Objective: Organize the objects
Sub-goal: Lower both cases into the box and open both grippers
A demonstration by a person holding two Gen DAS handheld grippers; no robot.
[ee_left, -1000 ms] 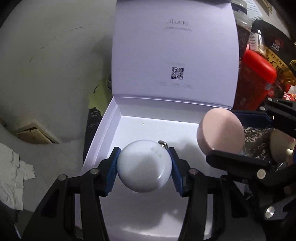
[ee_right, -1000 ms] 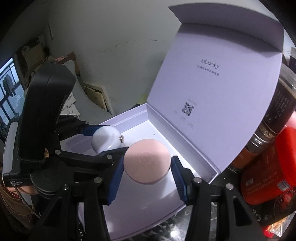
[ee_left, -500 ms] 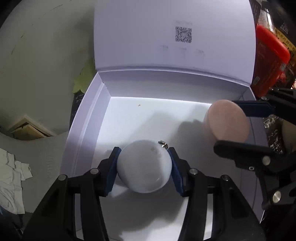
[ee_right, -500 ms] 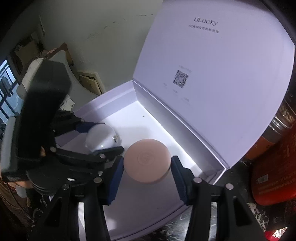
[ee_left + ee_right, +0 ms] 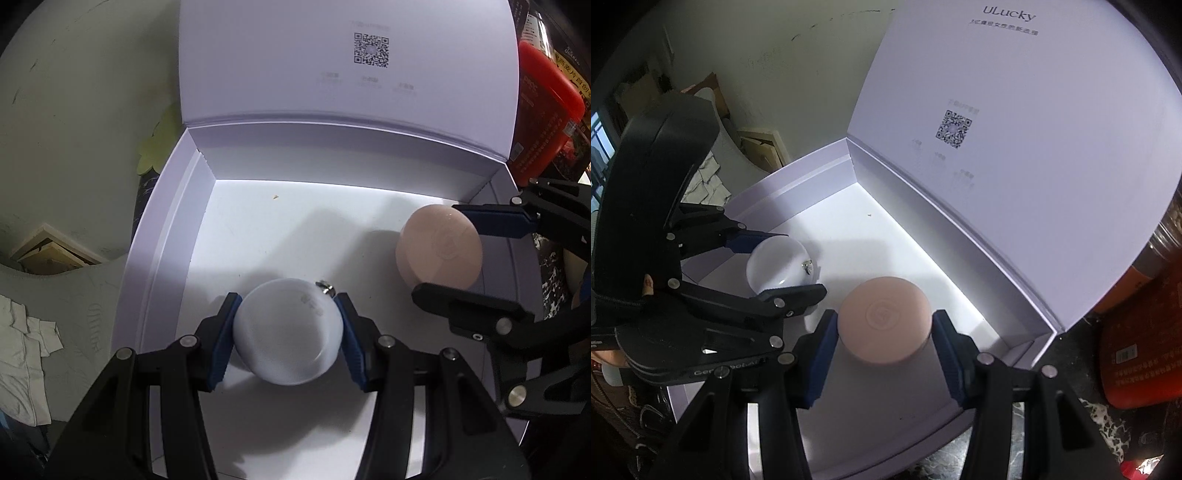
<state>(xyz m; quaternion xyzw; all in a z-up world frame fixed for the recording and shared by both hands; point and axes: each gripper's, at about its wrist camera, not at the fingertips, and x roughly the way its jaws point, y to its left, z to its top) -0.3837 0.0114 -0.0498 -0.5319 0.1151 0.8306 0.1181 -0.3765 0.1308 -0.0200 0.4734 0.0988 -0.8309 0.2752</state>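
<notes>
An open white box (image 5: 173,229) (image 5: 798,173) stands with its lid (image 5: 347,66) (image 5: 1015,155) upright at the back. My left gripper (image 5: 288,328) (image 5: 775,264) is shut on a white round device (image 5: 288,332) (image 5: 775,264) with a small metal stud, low inside the box at its left. My right gripper (image 5: 884,332) (image 5: 447,254) is shut on a pink round device (image 5: 884,325) (image 5: 439,247), low inside the box at its right. Whether either device touches the box floor I cannot tell.
A red container (image 5: 543,122) (image 5: 1137,350) and dark jars (image 5: 1171,236) crowd the right side of the box on a dark speckled surface (image 5: 1108,417). To the left are a pale wall, crumpled white paper (image 5: 22,354) and a wooden frame (image 5: 48,251).
Both grippers have come down and tipped further into the box with their devices, so the box floor now fills both views and the lid has risen toward the top edge.
</notes>
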